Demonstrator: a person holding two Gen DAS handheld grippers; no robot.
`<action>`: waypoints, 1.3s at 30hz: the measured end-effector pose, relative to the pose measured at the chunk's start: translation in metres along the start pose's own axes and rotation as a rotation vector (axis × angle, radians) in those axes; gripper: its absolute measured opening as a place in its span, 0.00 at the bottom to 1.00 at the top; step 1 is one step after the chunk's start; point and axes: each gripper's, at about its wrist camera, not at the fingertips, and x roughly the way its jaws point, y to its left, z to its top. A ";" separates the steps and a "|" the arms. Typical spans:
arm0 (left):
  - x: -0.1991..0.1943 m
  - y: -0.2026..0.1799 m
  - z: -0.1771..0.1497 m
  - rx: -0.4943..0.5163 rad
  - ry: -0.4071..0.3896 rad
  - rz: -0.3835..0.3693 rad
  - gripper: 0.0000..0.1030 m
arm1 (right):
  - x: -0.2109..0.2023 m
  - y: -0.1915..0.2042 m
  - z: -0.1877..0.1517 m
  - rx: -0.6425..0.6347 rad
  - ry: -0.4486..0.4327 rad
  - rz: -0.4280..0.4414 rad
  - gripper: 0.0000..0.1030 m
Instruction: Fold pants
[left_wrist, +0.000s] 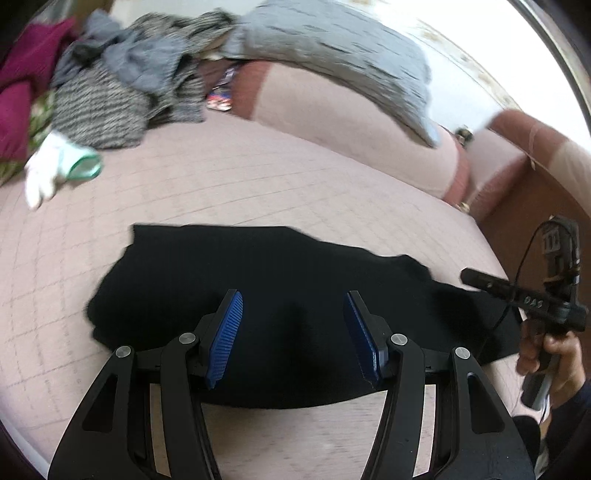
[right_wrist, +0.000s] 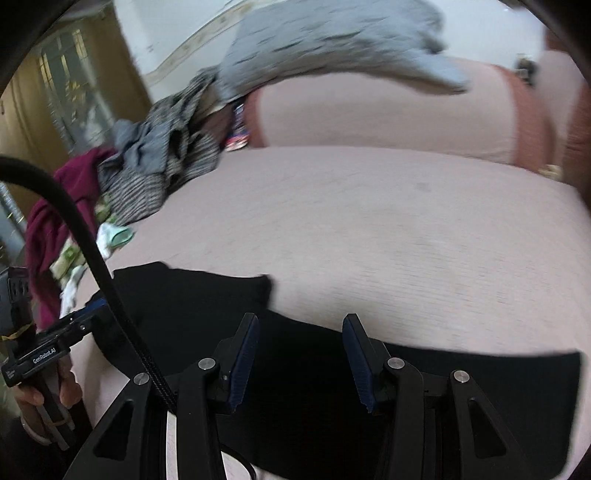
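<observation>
Pink quilted bed filling most of both views, padded pink headboard across the top centre. Black pants spread flat on the bed, lower centre of the left wrist view, running from a squared edge at centre left out to the lower right; in the right wrist view along the bottom, reaching the lower right edge. Grey blanket draped over the headboard, top centre to upper right. Heap of striped grey clothes at upper left, touching a maroon garment at the far left edge. Left gripper low centre over the pants, blue pads spread wide apart, nothing between them; contact with the cloth not discernible. Right gripper low centre above the pants, pads likewise spread, holding nothing; seen again at the right edge of the left wrist view, handle in a bare hand. White and mint small garment at left centre, just beside the striped heap.
</observation>
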 end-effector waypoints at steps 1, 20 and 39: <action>-0.001 0.006 -0.001 -0.012 0.004 0.006 0.54 | 0.009 0.005 0.002 -0.004 0.015 0.011 0.44; -0.002 0.031 0.002 -0.100 0.029 0.022 0.54 | 0.057 0.022 0.025 0.018 0.096 -0.029 0.10; -0.016 0.016 -0.002 0.058 -0.036 0.126 0.54 | -0.010 0.048 -0.010 -0.004 -0.029 0.005 0.47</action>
